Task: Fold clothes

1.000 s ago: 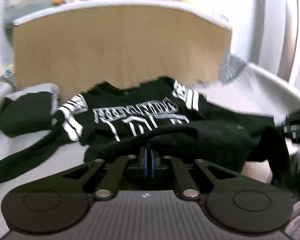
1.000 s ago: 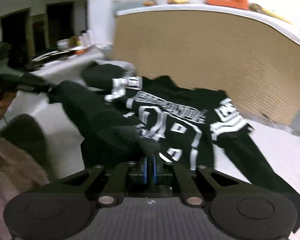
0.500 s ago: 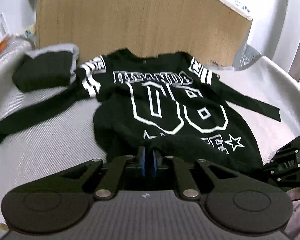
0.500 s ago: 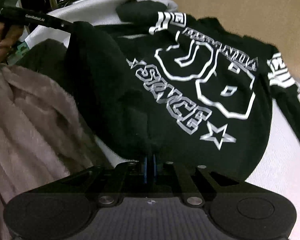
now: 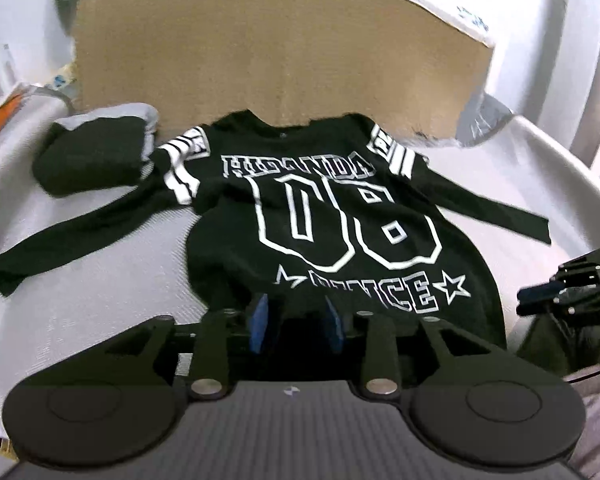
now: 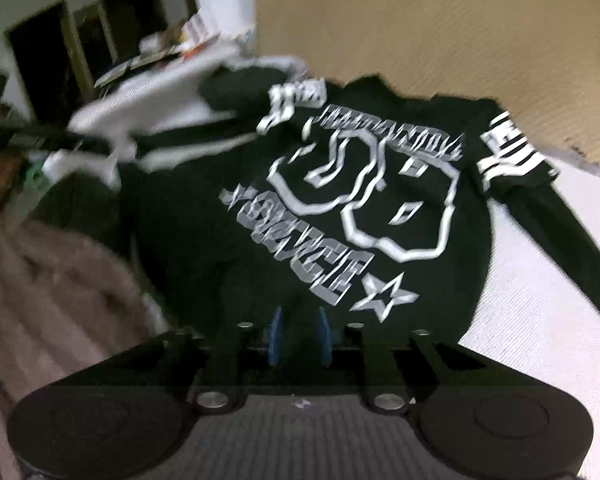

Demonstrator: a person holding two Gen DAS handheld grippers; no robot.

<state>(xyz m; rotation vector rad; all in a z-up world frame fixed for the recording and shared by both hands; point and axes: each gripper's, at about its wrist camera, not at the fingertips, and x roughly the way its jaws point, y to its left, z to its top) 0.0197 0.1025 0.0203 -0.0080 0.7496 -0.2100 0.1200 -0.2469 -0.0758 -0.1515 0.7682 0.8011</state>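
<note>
Left tongs (image 5: 296,322) parted over jersey (image 5: 332,220) on white bed (image 5: 112,300)

black shirt (image 5: 340,216) | print: "HIBANDA" (blurred) | number "06" | partly hidden "...ICE"

The left tool (image 5: 296,320) points forward and downward, its blue pads (image 5: 259,322) parted; the jaws have just been opening, with only dark cloth showing in the gap. The right tool (image 6: 300,334) tilts down the same way and its jaws have also just been opening, their pads (image 6: 276,334) apart. In the left wrist view the right tool's black fingers (image 5: 580,276) show at the right edge.
</note>
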